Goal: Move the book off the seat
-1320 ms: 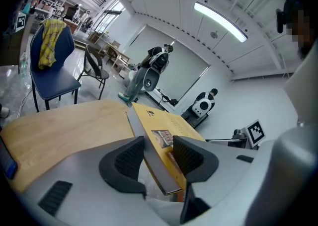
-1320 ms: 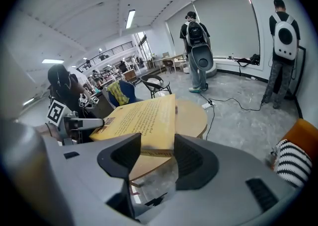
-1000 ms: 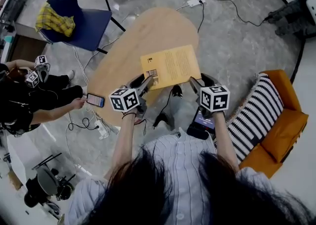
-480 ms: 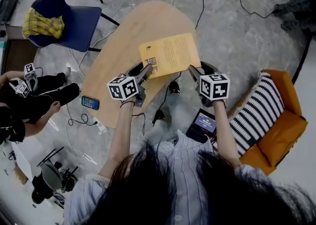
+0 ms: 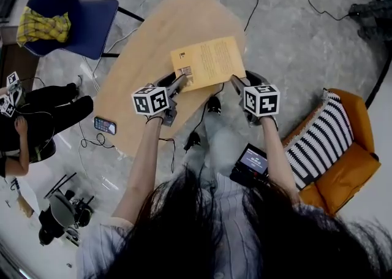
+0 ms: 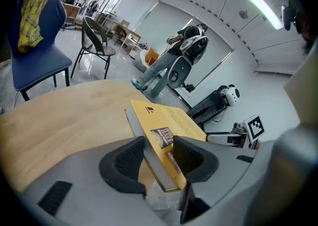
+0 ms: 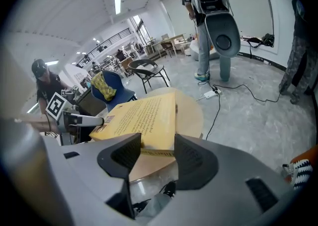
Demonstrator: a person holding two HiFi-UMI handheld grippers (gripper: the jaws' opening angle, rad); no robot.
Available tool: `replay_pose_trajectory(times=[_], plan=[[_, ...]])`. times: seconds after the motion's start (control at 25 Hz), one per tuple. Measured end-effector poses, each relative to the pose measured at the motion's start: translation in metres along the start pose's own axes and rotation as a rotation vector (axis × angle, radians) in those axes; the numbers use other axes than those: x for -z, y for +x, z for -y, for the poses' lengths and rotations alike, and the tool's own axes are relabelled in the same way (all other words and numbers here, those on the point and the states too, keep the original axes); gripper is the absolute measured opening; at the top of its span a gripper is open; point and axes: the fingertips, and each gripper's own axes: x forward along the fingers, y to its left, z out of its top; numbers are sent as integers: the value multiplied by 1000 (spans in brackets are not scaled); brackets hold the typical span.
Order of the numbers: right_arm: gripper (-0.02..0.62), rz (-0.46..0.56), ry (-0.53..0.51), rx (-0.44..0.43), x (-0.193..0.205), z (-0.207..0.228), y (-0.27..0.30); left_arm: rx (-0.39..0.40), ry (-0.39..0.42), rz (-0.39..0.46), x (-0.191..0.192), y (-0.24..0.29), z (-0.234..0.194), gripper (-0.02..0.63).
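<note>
1. Light wood forms the top of the bench (image 5: 131,87), the largest surface in the head view. It lies directly below and ahead of both tools.
2. The orange seat (image 5: 352,167) with its striped cushion (image 5: 318,143) stands to the person's right, well apart from the bench. The book is not on it.
3. The yellow book (image 5: 208,62) is held over the near right part of the bench.
   - Its cover faces up and is roughly level.
   - Its near edge overhangs the bench edge, towards the person.
   - No view shows whether its underside touches the wood.
4. The governing relation is as follows.
   - The long axis of the book runs crosswise, from one tool to the other.
   - The body of the book extends away from both tools, over the bench.
   - Neither hand is nearer; each grips one near corner.
   - In my judgement, a straight descent places the book flat, provided both tools lower together.
5. The left tool (image 5: 180,81) has its jaws partly closed, with the pads pressed on the near left corner, one on the cover and one beneath.
6. The right tool (image 5: 236,81) has its jaws likewise partly closed, clamped on the near right corner.
</note>
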Motion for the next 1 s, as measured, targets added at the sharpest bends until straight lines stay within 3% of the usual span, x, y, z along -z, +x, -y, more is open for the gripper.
replay_pose_trajectory(times=[0.2,0.8,1.0], plan=[[219,-31,13,-1,19,13,34,-6,27,-75,17,25,-27,178],[219,-40,72,-12,53,43,116,-58,25,-144,41,80,-92,178],[218,-44,51,1,67,47,131,-76,75,-206,53,90,-104,178]])
